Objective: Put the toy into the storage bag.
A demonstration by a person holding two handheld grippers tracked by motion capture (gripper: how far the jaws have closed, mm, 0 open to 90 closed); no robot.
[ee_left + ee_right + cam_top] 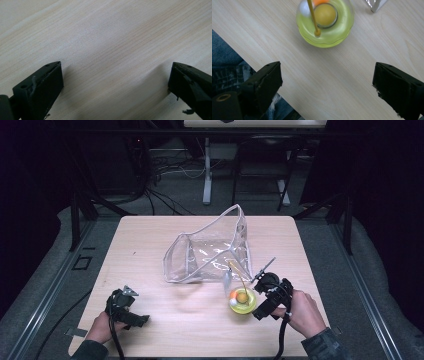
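A round yellow-green dish (pixel 242 304) (pixel 337 32) sits on the wooden table (pixel 190 320), toward the front right. It holds a yellow ball (pixel 325 15), and a thin yellow stick (pixel 313 17) leans up out of it. My right gripper (pixel 260 296) (pixel 328 75) is just right of the dish, open, with bare table between its jaws. A clear plastic bag with a white rim (pixel 207 252) lies crumpled at the table's middle. My left gripper (pixel 131 307) (pixel 116 75) rests open at the front left over bare wood (pixel 112 37).
A small silvery piece (pixel 226 280) (pixel 375 3) lies between the bag and the dish. The table's front edge runs close under the right gripper, with a person's trouser leg (pixel 227 72) below it. Dark stands and cables (pixel 165 170) lie on the floor beyond the table.
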